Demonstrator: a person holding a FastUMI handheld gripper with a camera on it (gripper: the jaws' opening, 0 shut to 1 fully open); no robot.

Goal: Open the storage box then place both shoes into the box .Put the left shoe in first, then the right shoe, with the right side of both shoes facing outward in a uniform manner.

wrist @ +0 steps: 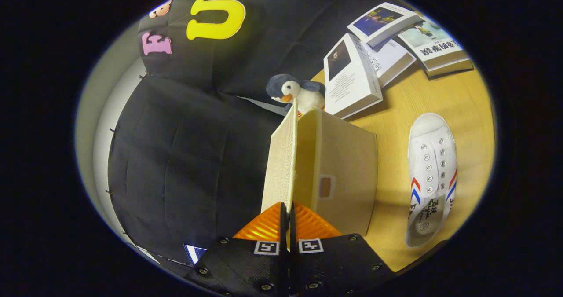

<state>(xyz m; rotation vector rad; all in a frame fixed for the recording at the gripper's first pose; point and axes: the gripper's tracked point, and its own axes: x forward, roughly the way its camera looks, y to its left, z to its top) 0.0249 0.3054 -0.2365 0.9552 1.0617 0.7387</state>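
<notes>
Wooden tabletop (409, 99) bears books (352, 77), shoe (431, 174) and box (343, 169); tongs (288, 220) pinch its lid (280, 165).

The gripper (288, 215) has its fingers pinched on the raised lid (280, 165) of the storage box (343, 178), which stands just ahead on the table (475, 108). A shoe (431, 178) lies at the box's three o'clock, apart from it. A toy penguin (295, 92) sits beyond the box at twelve o'clock, with books (382, 55) at one to two o'clock.
</notes>
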